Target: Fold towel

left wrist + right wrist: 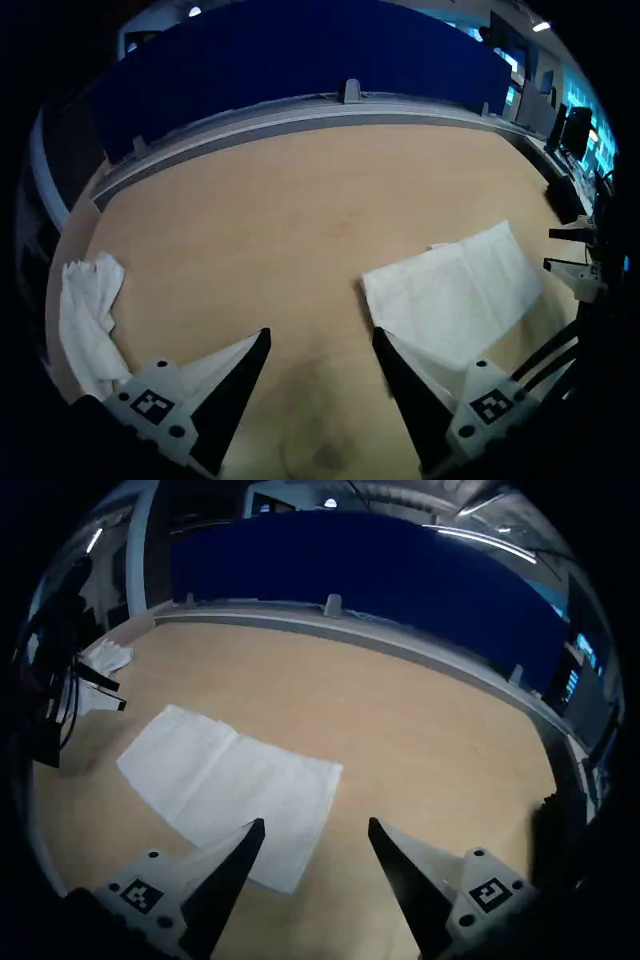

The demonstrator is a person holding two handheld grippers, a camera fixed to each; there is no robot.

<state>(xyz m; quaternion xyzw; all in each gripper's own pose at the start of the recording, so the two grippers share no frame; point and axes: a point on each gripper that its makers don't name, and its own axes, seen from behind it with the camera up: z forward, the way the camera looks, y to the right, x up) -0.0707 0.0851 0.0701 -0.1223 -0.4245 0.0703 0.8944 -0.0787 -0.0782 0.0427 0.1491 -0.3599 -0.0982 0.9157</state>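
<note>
Step in hand: seemingly the reach for a grip ahead of a fold, nothing lifted yet.
Towel (232, 784): lies flat and white on the table (416, 720), well apart from the blue partition (360, 568), on the side nearer both cameras.
Long axis: runs roughly along the partition, as far as the fisheye allows; short ends point left and right along it, long edges face toward and away from it.
Crease: faint line across the short way near the middle in the right gripper view; number of layers impossible to tell.
Left gripper (320, 332): fingers spread wide, nothing between them; hangs on the far side of the towel from the partition, one fingertip over the near corner of the towel (456, 296).
Right gripper (314, 822): fingers likewise apart and empty; sits farther from the partition than the towel, one fingertip over the near long edge.
Crumpled cloth (88, 320): white heap on the table (304, 208), about as far from the partition (304, 64) as the towel, well apart from it.
Next move calls for: probably a pinch on one near corner per gripper, both layers caught if doubled, then an even lift toward the partition to lay edge on edge.
Risk: likely a skewed fold if one corner slips.
</note>
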